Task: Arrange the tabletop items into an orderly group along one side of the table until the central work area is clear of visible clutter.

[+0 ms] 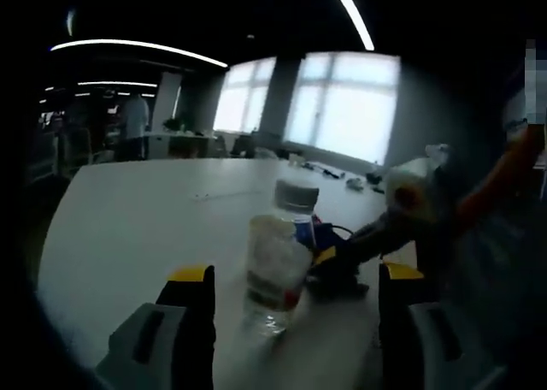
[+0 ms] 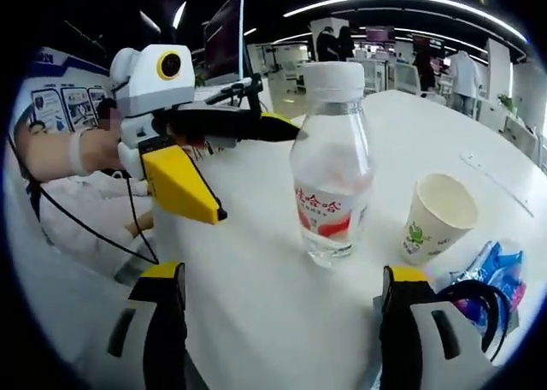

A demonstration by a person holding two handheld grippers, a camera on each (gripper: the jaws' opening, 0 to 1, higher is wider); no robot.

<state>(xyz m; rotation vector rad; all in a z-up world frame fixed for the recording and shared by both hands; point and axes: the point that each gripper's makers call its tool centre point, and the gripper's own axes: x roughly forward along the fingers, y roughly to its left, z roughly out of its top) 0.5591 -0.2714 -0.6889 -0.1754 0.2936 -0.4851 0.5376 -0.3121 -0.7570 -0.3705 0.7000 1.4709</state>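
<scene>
Bottle (image 2: 332, 172) stands upright on your surface (image 2: 256, 304), cap up, beside a paper cup (image 2: 436, 216); both your grippers' jaws spread wide, holding nothing

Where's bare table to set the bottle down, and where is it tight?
Free: the wide white tabletop beyond the clear plastic water bottle, bare towards its far edge. Also the near strip between the right gripper's open jaws. Crowded: right of the bottle, where the white paper cup and blue snack wrapper sit together. The left gripper reaches in beside the bottle.
</scene>
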